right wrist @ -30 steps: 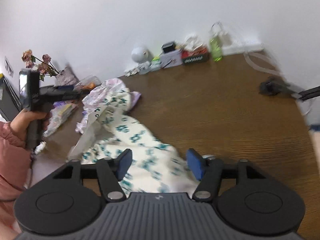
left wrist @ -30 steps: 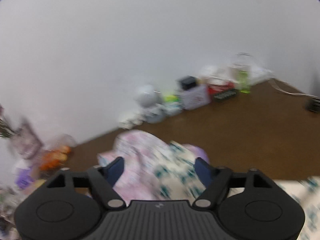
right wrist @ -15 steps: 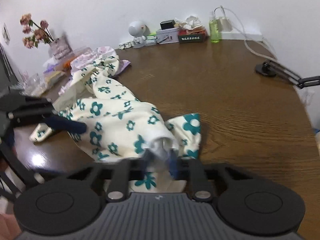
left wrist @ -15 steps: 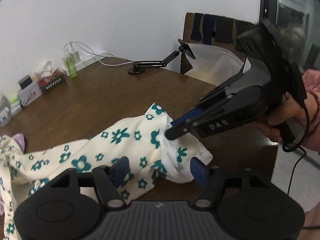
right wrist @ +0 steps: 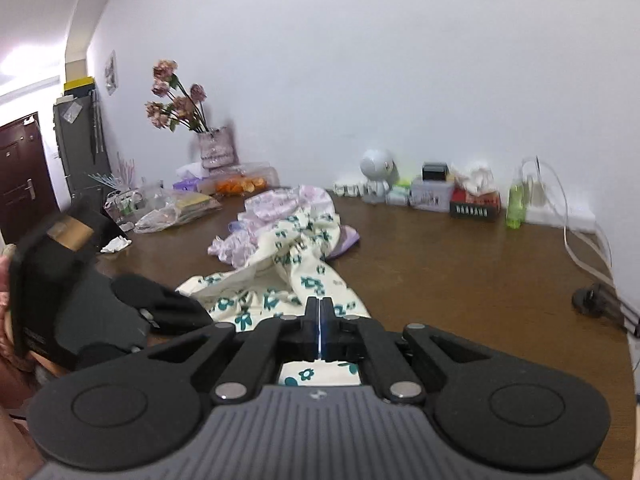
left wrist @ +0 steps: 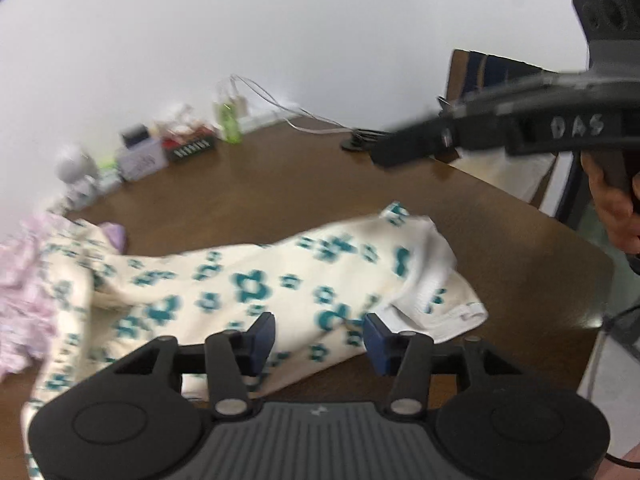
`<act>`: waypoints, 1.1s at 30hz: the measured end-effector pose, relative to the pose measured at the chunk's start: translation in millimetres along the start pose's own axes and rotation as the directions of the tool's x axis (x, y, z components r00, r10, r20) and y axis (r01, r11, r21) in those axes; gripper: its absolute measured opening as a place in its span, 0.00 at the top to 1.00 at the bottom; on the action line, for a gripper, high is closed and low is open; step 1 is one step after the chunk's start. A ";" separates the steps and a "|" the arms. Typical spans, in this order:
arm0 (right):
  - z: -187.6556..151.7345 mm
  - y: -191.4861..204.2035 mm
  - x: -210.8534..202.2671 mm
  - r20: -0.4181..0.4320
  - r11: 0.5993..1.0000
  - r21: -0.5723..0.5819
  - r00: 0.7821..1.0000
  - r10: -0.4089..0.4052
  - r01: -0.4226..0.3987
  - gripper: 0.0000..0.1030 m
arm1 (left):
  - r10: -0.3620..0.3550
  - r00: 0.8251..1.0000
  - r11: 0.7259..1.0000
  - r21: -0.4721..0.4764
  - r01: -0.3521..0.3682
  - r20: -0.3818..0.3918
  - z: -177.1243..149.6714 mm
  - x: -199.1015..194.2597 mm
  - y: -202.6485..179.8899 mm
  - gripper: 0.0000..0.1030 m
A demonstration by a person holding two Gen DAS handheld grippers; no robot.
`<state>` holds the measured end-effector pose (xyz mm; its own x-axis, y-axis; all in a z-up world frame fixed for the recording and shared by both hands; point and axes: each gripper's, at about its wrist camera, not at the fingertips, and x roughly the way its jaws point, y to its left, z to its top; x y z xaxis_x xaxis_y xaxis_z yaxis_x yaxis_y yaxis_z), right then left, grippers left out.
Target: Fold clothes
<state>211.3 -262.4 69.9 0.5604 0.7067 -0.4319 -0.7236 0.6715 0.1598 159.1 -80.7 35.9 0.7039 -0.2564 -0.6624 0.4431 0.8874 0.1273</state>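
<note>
A cream garment with teal flowers [left wrist: 248,280] lies stretched across the brown table [left wrist: 280,184], its white lining turned out at the right end [left wrist: 432,276]. My left gripper [left wrist: 320,336] hovers low over its near edge. The jaws are closing, the cloth lies between the blue pads [left wrist: 264,334], and neither pad presses on it. My right gripper [left wrist: 384,156] hangs above the table beyond the garment's end, held by a hand. It is shut, and no cloth shows at its tip. In the right wrist view the right gripper [right wrist: 320,312] has its fingers together above the garment [right wrist: 280,280].
A pink garment [right wrist: 280,204] and a purple cloth [right wrist: 346,240] lie bunched at the floral garment's far end. Along the wall stand a white figurine [right wrist: 376,172], boxes [right wrist: 432,196], a green bottle [right wrist: 515,204], a cable [right wrist: 576,240] and a flower vase [right wrist: 216,148]. A chair [left wrist: 500,80] stands past the table's edge.
The left view swung from the wall to the garment's right end, and its jaws narrowed. The right gripper shut at the garment's hem, then rose clear of the cloth and levelled out.
</note>
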 end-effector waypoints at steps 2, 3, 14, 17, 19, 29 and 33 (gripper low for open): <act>-9.0 -4.6 -1.3 -0.017 0.998 0.039 0.999 -0.043 0.043 0.77 | -0.018 1.000 1.000 0.011 0.018 0.000 0.8 0.1 -1.6 0.53; -15.4 -6.2 -4.2 -0.023 0.995 0.047 0.996 -0.086 0.087 0.69 | -0.028 1.000 0.999 0.016 0.028 -0.001 1.2 0.1 -2.4 0.52; -85.5 -19.2 -27.2 -0.096 0.950 0.180 0.966 -0.240 0.254 0.59 | 0.046 0.998 0.926 0.376 -0.026 -0.045 27.2 65.8 -61.9 0.97; -89.3 -11.3 -26.0 -0.089 0.960 0.157 0.971 -0.222 0.233 0.52 | 0.055 0.998 0.969 0.239 -0.057 0.016 20.8 47.6 -41.5 0.97; -90.4 -3.5 -19.9 -0.085 0.968 0.131 0.975 -0.203 0.213 0.49 | 0.071 0.996 0.991 0.113 -0.077 0.058 12.3 30.5 -24.8 0.97; -106.9 48.8 25.3 -0.154 0.981 -0.097 0.971 -0.181 0.167 0.44 | 0.169 0.986 0.960 -0.227 -0.167 -0.012 -50.9 -15.4 24.0 0.97; -114.0 57.5 29.6 -0.170 0.972 -0.130 0.962 -0.215 0.194 0.44 | 0.177 0.984 0.967 -0.183 -0.174 -0.003 -49.5 -17.3 20.6 0.83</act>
<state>140.4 -228.3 -34.9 0.6255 0.4976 -0.6009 -0.6473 0.7610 -0.0438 128.6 -39.1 13.5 0.7697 -0.0943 -0.6314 0.2042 0.9734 0.1035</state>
